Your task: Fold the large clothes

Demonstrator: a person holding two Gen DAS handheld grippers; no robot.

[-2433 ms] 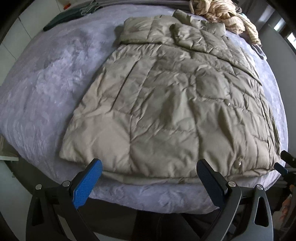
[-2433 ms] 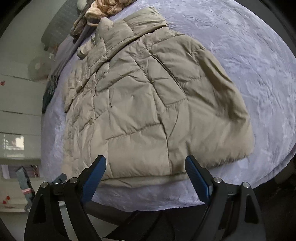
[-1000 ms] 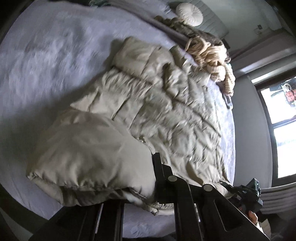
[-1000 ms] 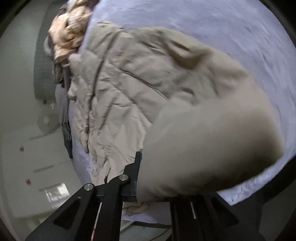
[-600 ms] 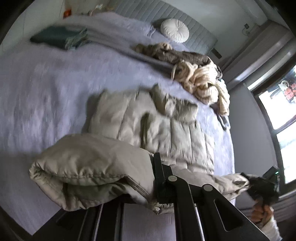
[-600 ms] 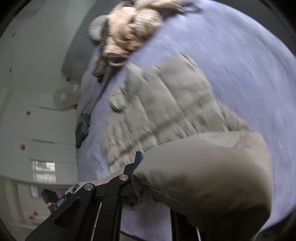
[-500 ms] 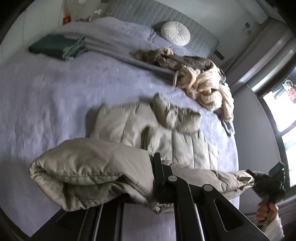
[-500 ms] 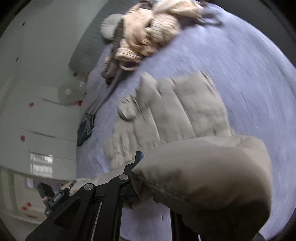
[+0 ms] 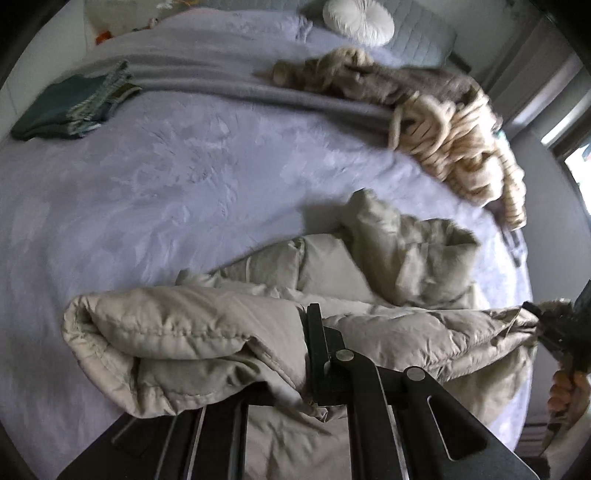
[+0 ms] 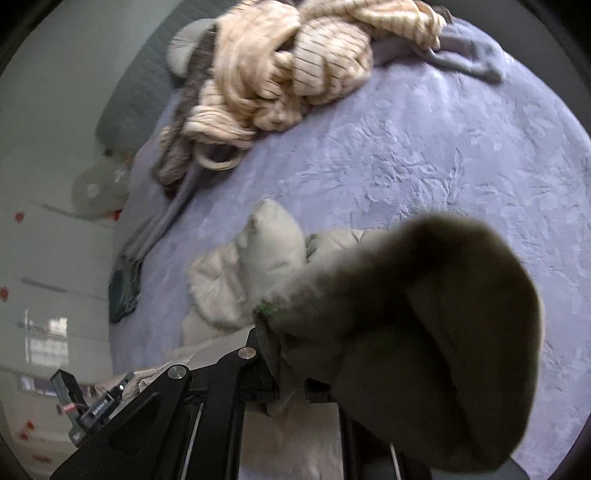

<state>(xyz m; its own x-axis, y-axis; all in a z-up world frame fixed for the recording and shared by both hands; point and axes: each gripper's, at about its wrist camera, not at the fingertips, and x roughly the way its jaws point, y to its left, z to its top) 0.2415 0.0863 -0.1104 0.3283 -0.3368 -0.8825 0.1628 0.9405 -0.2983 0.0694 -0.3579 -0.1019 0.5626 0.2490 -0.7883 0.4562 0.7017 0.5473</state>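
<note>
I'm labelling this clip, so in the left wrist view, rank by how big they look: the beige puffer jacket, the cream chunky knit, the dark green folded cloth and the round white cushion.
1. beige puffer jacket, though nearness inflates it
2. cream chunky knit
3. dark green folded cloth
4. round white cushion

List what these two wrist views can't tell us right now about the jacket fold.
- Left wrist: left tool pads buried in the beige puffer jacket hem; contact spot hidden.
- Right wrist: bunched jacket fills the foreground, dark and out of focus, covering the right tool tips.
- Both: jacket's lower half hidden under the lifted hem; fold alignment unknown.
- Left wrist: the person's hand cut by the right edge.
- Green folded cloth: type too small to tell.
</note>
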